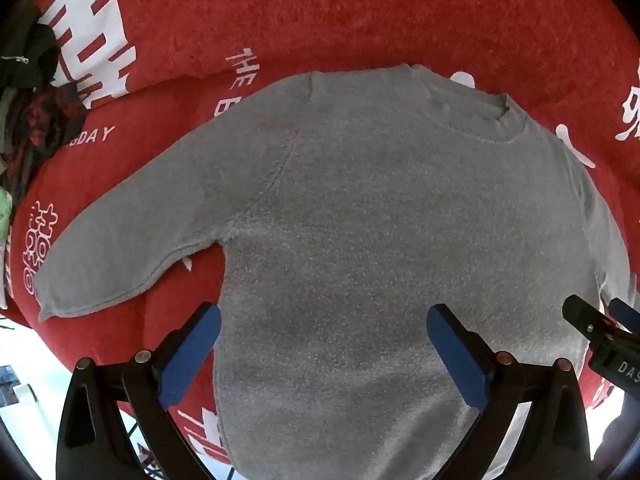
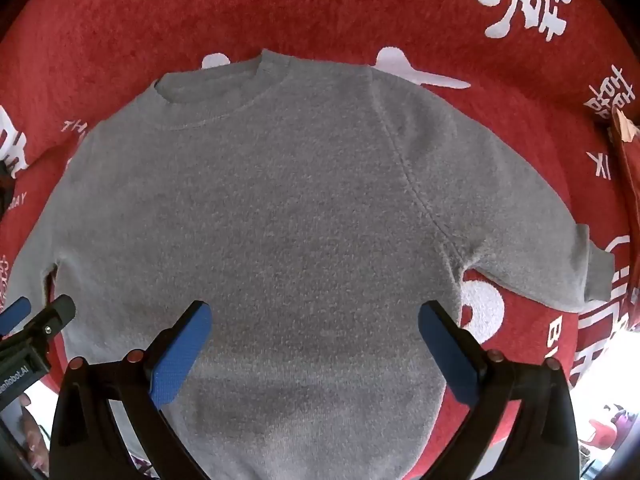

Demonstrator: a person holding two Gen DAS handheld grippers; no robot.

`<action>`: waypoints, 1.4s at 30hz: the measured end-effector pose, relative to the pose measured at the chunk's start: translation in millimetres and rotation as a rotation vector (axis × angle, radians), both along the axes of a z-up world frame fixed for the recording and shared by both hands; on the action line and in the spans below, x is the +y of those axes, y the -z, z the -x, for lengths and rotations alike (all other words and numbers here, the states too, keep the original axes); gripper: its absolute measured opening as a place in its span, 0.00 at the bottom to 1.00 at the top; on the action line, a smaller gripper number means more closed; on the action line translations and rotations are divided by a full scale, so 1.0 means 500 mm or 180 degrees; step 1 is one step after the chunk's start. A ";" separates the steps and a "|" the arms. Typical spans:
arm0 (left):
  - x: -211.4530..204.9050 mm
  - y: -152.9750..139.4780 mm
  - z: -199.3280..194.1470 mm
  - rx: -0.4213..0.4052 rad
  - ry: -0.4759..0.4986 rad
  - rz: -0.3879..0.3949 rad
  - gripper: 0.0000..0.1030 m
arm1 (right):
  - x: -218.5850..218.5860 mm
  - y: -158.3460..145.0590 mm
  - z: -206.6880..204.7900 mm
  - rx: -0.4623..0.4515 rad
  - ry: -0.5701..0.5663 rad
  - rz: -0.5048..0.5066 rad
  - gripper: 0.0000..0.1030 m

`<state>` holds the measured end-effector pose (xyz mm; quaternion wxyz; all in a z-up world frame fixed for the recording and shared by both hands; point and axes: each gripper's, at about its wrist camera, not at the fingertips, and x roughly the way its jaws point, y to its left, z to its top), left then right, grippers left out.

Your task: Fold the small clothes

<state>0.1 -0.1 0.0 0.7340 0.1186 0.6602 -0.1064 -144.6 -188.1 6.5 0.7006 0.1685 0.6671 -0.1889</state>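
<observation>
A small grey sweater (image 1: 360,216) lies flat and face up on a red cloth (image 1: 320,12), collar away from me and both sleeves spread out. In the left wrist view its left sleeve (image 1: 132,248) reaches down to the left. My left gripper (image 1: 322,320) hangs open above the sweater's lower left body, nothing between its blue pads (image 1: 192,356). In the right wrist view the same sweater (image 2: 288,208) fills the middle, with its right sleeve (image 2: 552,256) ending in a cuff. My right gripper (image 2: 314,318) is open above the lower right body, holding nothing.
The red cloth (image 2: 120,32) carries white printed characters and letters. A pile of dark and patterned clothes (image 1: 36,120) sits at the cloth's far left edge. A brown edge (image 2: 628,160) runs along the far right. Bright floor shows below the cloth's near edge.
</observation>
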 end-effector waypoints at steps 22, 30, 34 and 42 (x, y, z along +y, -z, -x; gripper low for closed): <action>0.004 -0.005 0.006 -0.0032 0.0032 -0.0014 1.00 | -0.004 -0.001 0.001 0.0005 0.0003 -0.0006 1.00; 0.000 0.000 0.001 -0.0075 0.0059 -0.0121 1.00 | -0.002 0.001 -0.002 0.0011 0.0017 0.0001 1.00; -0.003 0.000 0.001 -0.0145 0.0076 -0.0273 1.00 | -0.002 0.002 -0.005 0.0018 0.0038 0.0004 1.00; -0.011 -0.007 0.001 -0.0215 0.0117 -0.0167 1.00 | -0.002 -0.003 -0.007 -0.0010 0.0074 -0.0007 1.00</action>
